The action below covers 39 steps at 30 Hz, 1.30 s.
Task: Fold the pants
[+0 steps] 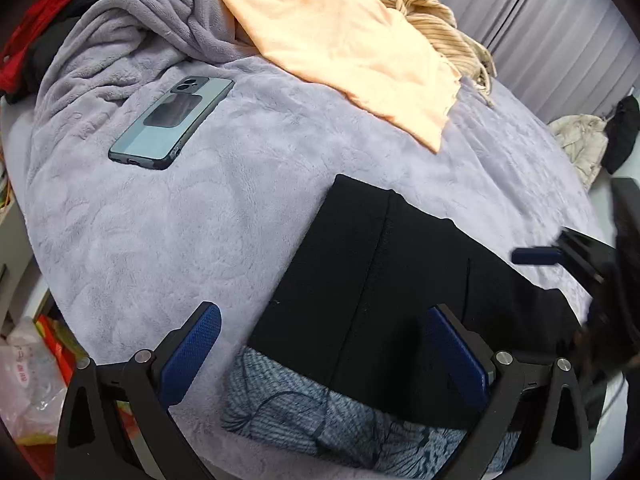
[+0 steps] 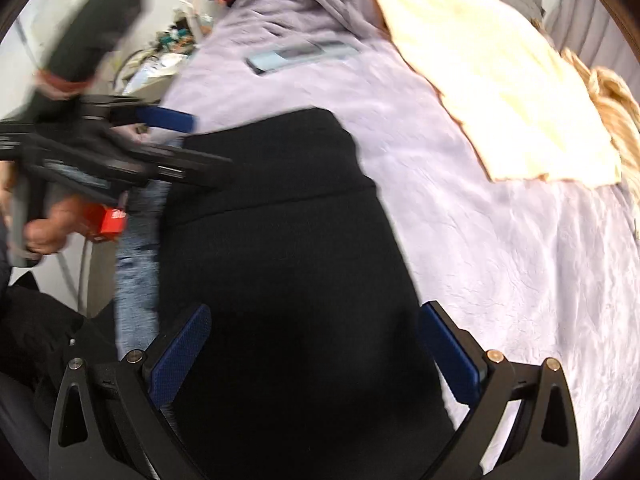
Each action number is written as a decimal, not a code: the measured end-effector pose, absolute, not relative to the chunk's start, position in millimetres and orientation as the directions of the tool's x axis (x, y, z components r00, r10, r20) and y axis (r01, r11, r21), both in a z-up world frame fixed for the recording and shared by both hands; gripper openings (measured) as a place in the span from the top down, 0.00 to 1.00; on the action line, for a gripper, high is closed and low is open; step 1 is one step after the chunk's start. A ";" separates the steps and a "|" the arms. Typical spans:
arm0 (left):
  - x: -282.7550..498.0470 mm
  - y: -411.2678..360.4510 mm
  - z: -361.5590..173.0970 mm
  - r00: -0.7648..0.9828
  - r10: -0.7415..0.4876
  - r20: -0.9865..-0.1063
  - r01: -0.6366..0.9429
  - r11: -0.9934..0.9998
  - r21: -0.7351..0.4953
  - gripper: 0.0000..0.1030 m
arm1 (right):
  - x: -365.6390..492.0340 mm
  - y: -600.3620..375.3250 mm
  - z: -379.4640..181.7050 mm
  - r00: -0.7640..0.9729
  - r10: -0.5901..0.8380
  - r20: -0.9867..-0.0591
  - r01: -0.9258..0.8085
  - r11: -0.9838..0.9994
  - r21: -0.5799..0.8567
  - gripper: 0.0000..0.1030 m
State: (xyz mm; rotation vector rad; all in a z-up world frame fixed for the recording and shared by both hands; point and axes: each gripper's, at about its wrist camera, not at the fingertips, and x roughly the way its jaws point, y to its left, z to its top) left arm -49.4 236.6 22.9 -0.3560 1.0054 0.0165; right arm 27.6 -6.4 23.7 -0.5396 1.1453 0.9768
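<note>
Black pants (image 2: 280, 280) blurred, cut off below.

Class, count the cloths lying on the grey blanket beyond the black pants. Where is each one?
2. A peach cloth is draped over the blanket's far part, and a tan ribbed cloth lies bunched just behind it. Others may be hidden beneath.

From the left wrist we look down close over the fuzzy lavender blanket (image 1: 260, 208), facing its far edge. From the right wrist we sit nearer, directly above the black folded pants (image 2: 280, 260). Both views share pants, blanket, and the teal-cased phone (image 1: 172, 124).
</note>
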 end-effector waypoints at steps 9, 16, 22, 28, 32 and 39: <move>-59.0 247.1 -0.9 0.507 -0.190 -0.840 -0.111 0.953 -0.283 0.00 | 84.7 41.3 -11.5 -0.139 0.483 -0.865 -0.815 0.440 0.377 0.00; -61.3 255.6 -0.9 0.534 -0.262 -0.804 -0.034 0.943 -0.330 0.00 | 75.7 128.2 -10.8 -0.205 0.422 -0.883 -0.869 0.337 0.363 0.08; -55.4 271.0 11.2 0.558 -0.417 -0.717 0.074 0.886 -0.458 0.00 | 56.5 74.7 53.4 -0.127 0.558 -0.820 -0.896 0.290 0.336 0.65; -34.1 244.4 25.3 0.459 -0.609 -0.647 0.325 0.793 -0.515 0.00 | 24.3 69.5 90.1 -0.077 0.598 -0.798 -0.933 0.240 0.270 0.67; -28.0 199.9 18.8 0.367 -0.533 -0.763 0.416 0.827 -0.378 0.00 | 37.6 81.7 81.7 -0.084 0.585 -0.807 -0.917 0.271 0.292 0.67; -18.8 192.9 10.9 0.321 -0.435 -0.841 0.363 0.877 -0.315 0.45 | 51.1 91.8 74.8 -0.067 0.517 -0.853 -0.892 0.353 0.284 0.48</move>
